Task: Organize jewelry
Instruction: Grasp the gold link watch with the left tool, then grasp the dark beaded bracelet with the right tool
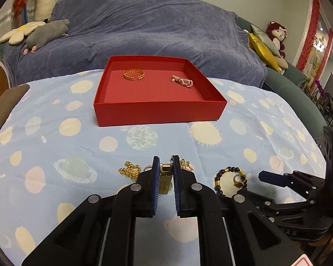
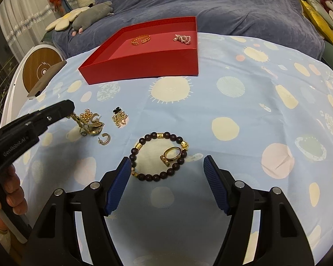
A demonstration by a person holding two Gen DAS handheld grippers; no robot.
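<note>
Near table's front edge, left gripper (image 1: 166, 173) clamped on gold mesh bracelet (image 1: 164, 180), lifted off the cloth. Right gripper (image 2: 167, 170) jaws wide, empty, over bead bracelet (image 2: 158, 156). Red tray (image 1: 157, 113) toward back edge.

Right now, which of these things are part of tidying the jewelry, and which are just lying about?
Job:
red tray
gold bangle
pearl strand
gold mesh piece in left gripper
beaded bracelet
gold ring

Lying about:
grey plush toy
yellow cushion
</note>
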